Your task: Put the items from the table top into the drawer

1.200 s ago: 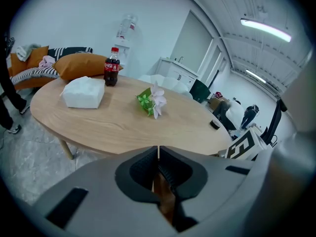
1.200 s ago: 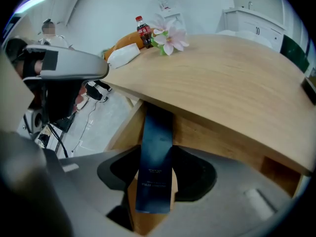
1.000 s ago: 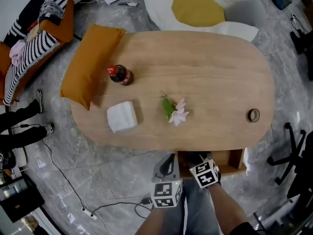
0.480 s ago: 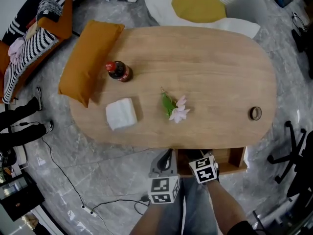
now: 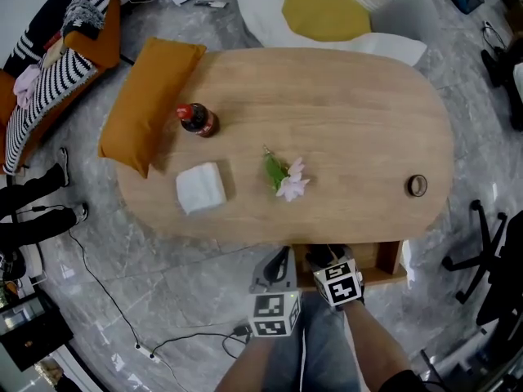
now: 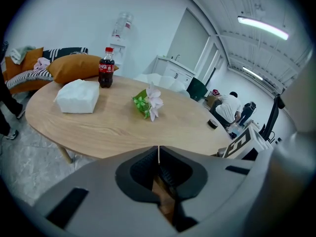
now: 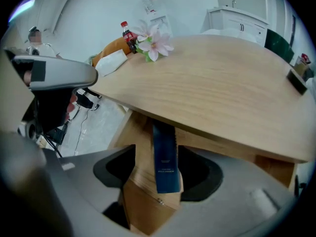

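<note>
On the oval wooden table stand a cola bottle, a white tissue pack, a pink flower with green leaves and a dark tape ring. The drawer is pulled out under the table's near edge. My right gripper points down into it. Its jaws have just been opening and stand wide. A dark blue flat box lies in the drawer between them, and the pads do not touch it. My left gripper hangs beside the drawer, shut and empty.
An orange cushion overlaps the table's left end. A white and yellow flower-shaped seat sits beyond the far edge, and a sofa with striped fabric at far left. A cable runs over the floor. A chair base stands right.
Little differs in the head view. Both grippers stay at the drawer by the near edge, and the items on the table top have not moved.
</note>
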A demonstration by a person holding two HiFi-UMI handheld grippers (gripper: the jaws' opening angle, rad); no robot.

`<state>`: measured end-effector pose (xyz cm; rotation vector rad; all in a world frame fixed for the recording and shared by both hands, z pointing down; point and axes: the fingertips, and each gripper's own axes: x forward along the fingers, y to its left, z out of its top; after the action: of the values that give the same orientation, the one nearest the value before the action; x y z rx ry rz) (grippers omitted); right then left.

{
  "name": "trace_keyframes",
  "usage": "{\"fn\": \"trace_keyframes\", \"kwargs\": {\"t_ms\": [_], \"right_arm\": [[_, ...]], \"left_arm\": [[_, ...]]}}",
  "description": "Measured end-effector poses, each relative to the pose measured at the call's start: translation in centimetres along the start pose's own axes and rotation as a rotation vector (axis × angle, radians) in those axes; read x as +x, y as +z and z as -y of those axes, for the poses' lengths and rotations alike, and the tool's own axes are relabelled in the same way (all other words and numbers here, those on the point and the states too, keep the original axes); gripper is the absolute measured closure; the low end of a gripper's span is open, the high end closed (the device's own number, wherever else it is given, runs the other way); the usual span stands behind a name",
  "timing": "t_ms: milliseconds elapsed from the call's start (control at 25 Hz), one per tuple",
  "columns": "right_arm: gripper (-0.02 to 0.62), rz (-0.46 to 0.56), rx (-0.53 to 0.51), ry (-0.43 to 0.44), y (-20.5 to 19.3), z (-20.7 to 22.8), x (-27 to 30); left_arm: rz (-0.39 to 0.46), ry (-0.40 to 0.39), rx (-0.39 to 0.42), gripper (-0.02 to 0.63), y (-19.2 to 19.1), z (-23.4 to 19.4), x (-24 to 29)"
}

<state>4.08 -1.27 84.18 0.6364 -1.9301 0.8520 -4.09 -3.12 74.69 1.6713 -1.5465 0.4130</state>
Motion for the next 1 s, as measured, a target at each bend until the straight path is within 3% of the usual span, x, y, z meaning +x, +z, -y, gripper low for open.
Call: {"fn": "trace_keyframes", "kwargs": {"t_ms": [480,720,1000], "right_arm": [[0.330,0.230,0.006,-0.002,7.0,-4.1,-12.3],[0.330,0.379,0.015,-0.017,12.1,-5.6,-19.6],[0.330,0.522,-0.033,-0.057,15.5,-8.2,-28.0]], "left_arm": [[0.071,-0.030,0.042,0.591,6.3,2.9,-7.2],[0.173,-0.058,0.061,0.591,11.5,5.0,-11.2],[0.295,-0.100,0.094,0.591,16.7,7.8,-16.7]]}}
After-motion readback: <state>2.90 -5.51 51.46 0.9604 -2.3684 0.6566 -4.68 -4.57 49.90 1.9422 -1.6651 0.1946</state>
